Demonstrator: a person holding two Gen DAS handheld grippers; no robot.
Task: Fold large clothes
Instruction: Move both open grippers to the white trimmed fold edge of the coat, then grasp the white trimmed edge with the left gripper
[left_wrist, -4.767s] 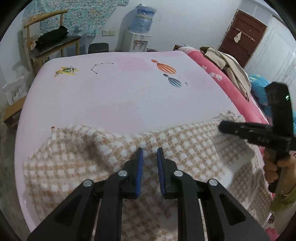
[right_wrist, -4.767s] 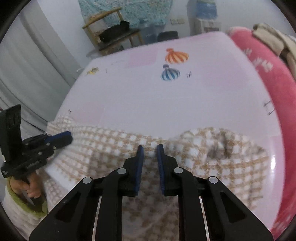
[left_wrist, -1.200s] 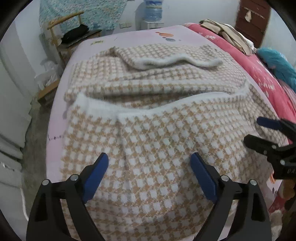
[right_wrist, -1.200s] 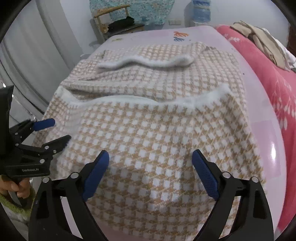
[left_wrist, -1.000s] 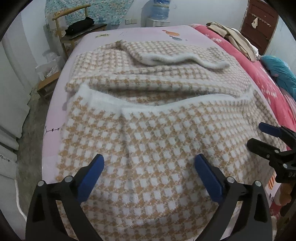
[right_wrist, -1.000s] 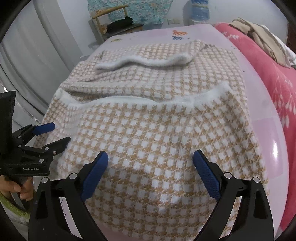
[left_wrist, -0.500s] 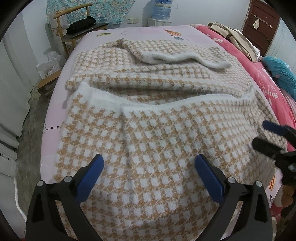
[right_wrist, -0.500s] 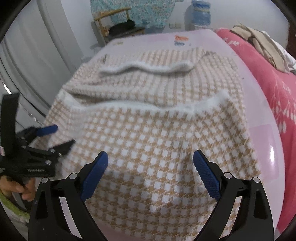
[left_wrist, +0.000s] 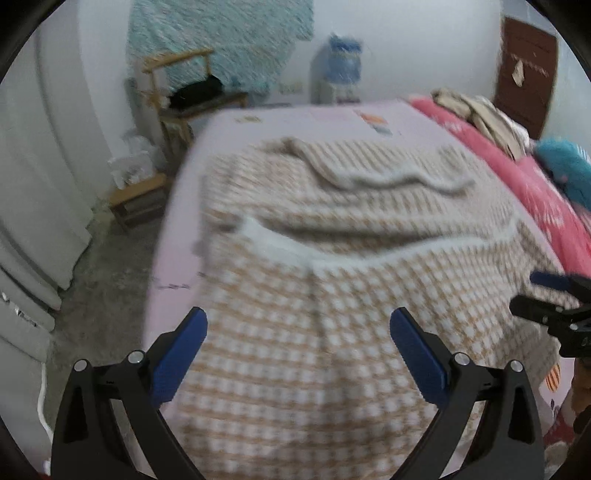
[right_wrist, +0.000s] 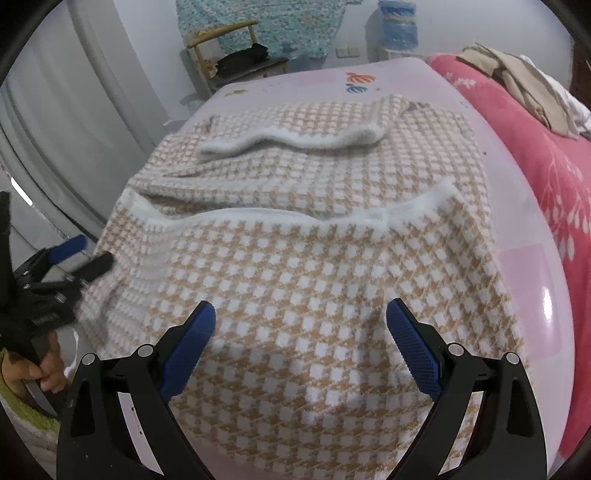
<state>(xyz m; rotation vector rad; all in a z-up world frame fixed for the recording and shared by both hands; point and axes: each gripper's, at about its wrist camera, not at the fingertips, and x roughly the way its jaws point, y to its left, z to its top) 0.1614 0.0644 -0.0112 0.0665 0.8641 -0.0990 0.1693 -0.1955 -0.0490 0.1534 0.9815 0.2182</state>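
A large tan-and-white checked garment (left_wrist: 351, 295) lies folded on the pink bed; it also shows in the right wrist view (right_wrist: 314, 266). Its near layer ends in a white edge (right_wrist: 280, 216) across the middle, and a second folded band with a white edge (right_wrist: 291, 142) lies farther back. My left gripper (left_wrist: 297, 345) is open and empty above the near left part of the garment. My right gripper (right_wrist: 301, 338) is open and empty above the near right part. Each gripper shows at the side of the other's view: the left one (right_wrist: 79, 254), the right one (left_wrist: 543, 295).
The pink bed sheet (right_wrist: 535, 266) shows around the garment. A red quilt (right_wrist: 532, 140) with beige clothes (right_wrist: 517, 85) lies along the right. A wooden chair (left_wrist: 184, 92) and a water dispenser (left_wrist: 341, 74) stand by the far wall. Bare floor (left_wrist: 107, 291) lies left of the bed.
Both grippers let go of the garment and opened after laying it folded. In the last half second the left view has swung left and pulled back a little; the garment lies still.
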